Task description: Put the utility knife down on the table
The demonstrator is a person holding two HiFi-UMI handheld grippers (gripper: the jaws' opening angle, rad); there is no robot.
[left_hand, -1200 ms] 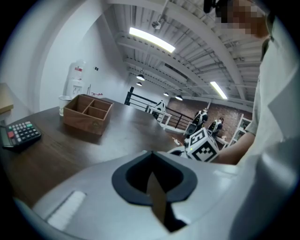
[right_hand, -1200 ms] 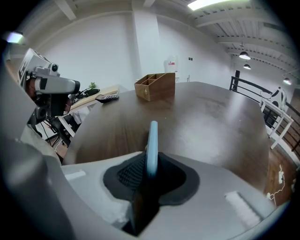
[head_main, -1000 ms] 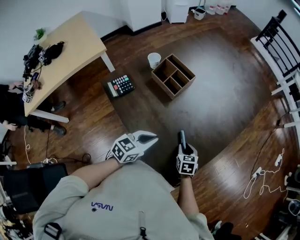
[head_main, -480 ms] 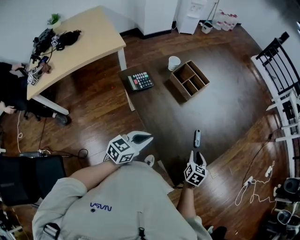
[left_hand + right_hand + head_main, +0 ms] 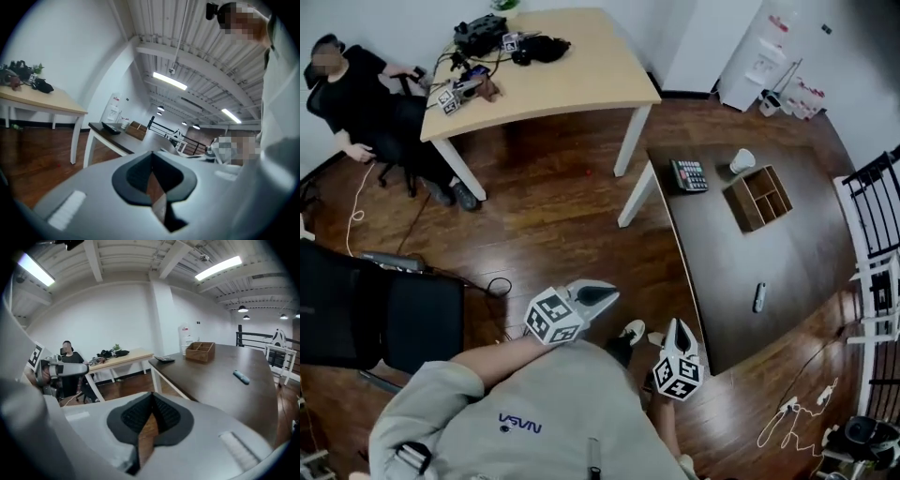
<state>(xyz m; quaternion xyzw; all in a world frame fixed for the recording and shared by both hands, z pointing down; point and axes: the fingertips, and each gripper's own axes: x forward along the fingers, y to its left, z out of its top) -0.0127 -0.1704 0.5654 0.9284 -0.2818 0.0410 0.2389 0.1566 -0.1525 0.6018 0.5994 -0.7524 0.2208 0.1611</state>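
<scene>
Since utility knife (image 5: 758, 297) lies flat toward the near edge of the dark table (image 5: 722, 272) — task seemingly done — right gripper (image 5: 678, 324) and left gripper (image 5: 605, 292) hang closed, empty, clear of it.

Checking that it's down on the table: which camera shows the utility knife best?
Head view: the utility knife lies whole on the dark table, seen from above. The right gripper view shows it small and oblique; the left gripper view does not show it.
</scene>
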